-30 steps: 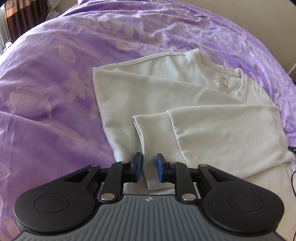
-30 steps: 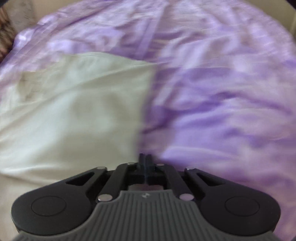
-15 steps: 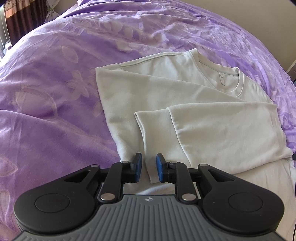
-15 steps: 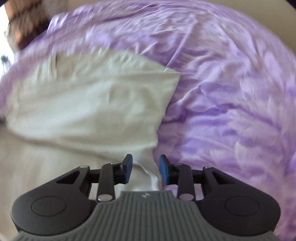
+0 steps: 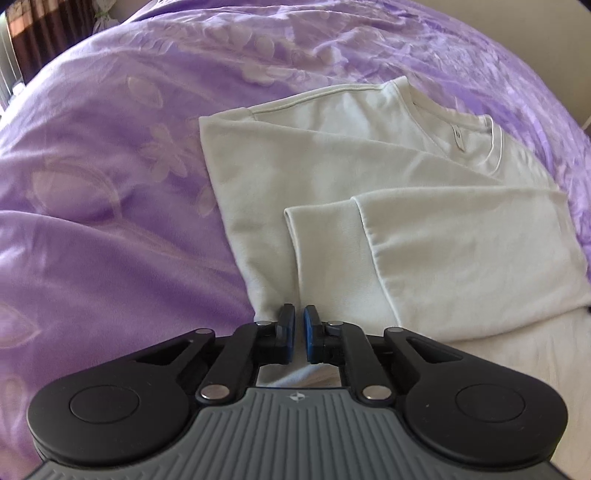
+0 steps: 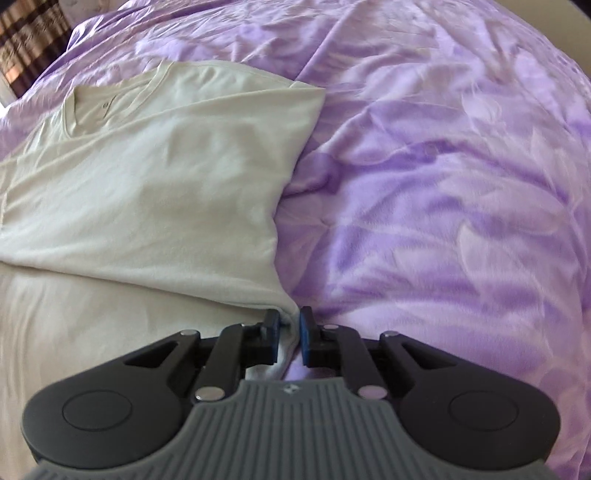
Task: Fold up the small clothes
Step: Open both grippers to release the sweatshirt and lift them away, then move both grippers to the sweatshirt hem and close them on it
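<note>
A cream long-sleeved sweatshirt [image 5: 332,177] lies flat on a purple bed cover [image 5: 110,184], collar [image 5: 472,136] at the far end. One sleeve [image 5: 461,251] is folded across the chest, cuff toward me. My left gripper [image 5: 299,332] sits at the shirt's left side edge; its jaws are closing, with cream cloth between the blue pads. In the right wrist view the sweatshirt [image 6: 147,184] fills the left half. My right gripper [image 6: 289,332] is at its right side edge, jaws closing, and a pinch of the fabric is pressed between the pads.
The purple bed cover [image 6: 443,184] spreads wrinkled on all sides of the shirt. A dark checked curtain [image 6: 26,37] shows at the far left corner, and a pale wall [image 5: 554,22] at the far right.
The left jaws have narrowed onto the shirt's edge. The right gripper opened, slid to the shirt's right edge, then closed on the fabric there.
</note>
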Demonstrator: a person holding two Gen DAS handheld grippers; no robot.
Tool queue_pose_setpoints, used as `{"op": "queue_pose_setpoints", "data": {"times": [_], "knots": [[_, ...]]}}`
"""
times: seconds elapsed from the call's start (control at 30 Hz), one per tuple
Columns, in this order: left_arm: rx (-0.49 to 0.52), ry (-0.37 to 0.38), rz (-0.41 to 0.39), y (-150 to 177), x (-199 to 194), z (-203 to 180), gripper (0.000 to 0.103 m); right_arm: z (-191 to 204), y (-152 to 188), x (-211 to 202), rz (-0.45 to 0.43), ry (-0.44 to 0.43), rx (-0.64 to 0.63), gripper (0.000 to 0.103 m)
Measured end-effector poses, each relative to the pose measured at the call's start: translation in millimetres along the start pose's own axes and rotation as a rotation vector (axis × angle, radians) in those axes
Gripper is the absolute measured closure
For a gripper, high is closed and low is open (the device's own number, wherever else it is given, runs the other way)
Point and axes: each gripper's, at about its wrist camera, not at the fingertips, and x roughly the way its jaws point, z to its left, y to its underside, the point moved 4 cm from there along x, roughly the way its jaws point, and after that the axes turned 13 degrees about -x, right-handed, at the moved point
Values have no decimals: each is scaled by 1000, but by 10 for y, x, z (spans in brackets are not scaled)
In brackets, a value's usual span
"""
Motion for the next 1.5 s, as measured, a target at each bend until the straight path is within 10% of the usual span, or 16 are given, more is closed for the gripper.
{"op": "queue_pose_setpoints", "data": {"times": [0.33,0.73,1.0,1.5], "knots": [[105,31,-37,209,-863,58,91,131,80,-986,-81,57,-77,96],[479,144,-145,972,-2355,-211,81,452,511,-2590,-172,130,-266,90],[757,171,-110,1660,-2652,-340,73,708,962,-3425,-153,148,-428,80],[1123,38,103,2932,-2017,-234,51,1749,1877,-2618,-132,61,-679,76]]}}
